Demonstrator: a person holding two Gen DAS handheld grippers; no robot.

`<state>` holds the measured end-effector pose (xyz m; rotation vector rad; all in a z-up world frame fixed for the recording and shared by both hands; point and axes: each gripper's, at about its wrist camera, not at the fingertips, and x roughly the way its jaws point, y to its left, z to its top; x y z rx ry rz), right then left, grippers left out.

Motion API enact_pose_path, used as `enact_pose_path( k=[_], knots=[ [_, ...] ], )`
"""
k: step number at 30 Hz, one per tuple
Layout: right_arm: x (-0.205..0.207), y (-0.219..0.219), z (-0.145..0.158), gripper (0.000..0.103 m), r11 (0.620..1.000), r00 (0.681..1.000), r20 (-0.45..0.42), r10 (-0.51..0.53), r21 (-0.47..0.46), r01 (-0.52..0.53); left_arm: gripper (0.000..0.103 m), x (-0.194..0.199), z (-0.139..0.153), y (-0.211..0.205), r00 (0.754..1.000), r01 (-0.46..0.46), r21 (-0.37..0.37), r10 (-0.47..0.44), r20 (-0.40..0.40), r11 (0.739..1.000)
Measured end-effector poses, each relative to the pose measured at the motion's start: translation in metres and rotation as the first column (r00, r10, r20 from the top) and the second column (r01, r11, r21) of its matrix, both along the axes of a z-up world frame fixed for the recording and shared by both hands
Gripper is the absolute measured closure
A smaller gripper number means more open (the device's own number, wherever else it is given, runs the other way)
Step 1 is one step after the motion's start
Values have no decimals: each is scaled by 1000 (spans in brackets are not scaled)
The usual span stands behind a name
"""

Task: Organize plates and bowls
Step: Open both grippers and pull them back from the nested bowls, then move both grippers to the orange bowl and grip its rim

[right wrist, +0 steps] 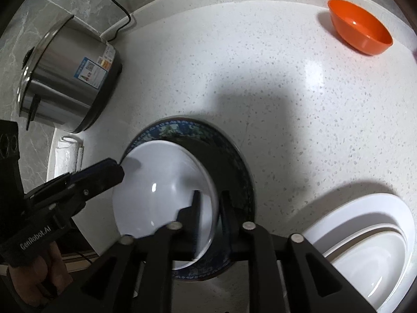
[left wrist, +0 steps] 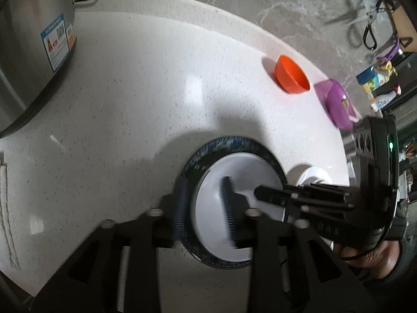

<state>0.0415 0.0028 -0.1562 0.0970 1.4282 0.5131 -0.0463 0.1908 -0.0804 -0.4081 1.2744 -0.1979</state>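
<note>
A white bowl (right wrist: 161, 190) sits tilted on a dark blue patterned plate (right wrist: 229, 161) on the speckled white counter. My right gripper (right wrist: 211, 208) is shut on the bowl's near rim, one finger inside and one outside. My left gripper (left wrist: 206, 206) straddles the bowl's opposite rim with its fingers apart; it also shows in the right wrist view (right wrist: 118, 168) at the bowl's left edge. The bowl (left wrist: 234, 208) and the plate (left wrist: 206, 156) show in the left wrist view too, with the right gripper (left wrist: 258, 191) reaching in from the right. An orange bowl (right wrist: 361, 26) stands far right.
A steel rice cooker (right wrist: 67, 83) with its cord stands at the back left. White stacked dishes (right wrist: 370, 250) sit at the near right. A purple lidded box (left wrist: 338, 101) lies beside the orange bowl (left wrist: 292, 74). A folded white cloth (right wrist: 69, 156) lies by the counter edge.
</note>
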Motion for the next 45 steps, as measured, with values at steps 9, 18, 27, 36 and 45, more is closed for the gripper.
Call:
enact_pose_path(
  k=[9,18,27,36,45],
  knots=[
    [1,-56,67,28,980,979,180,-91,191,56,0,44,38,-10,990,65,25,-67,122,998],
    [74,-218,94,16,871,876,217,-431,354,341,0,161,45,-70,969,242,99,-246,30,965],
    [165,-254,36,27,855,874,111,-473,295,425,2,292,12,-158,931,363,108,-365,-2,926],
    [198,-248,-2,45,856,881,38,-471,259,446,26,332,-51,-207,896,443,96,-437,-77,891],
    [210,-231,-20,57,871,896,-12,-445,225,436,50,345,-70,-210,901,430,59,-424,-93,901]
  ],
)
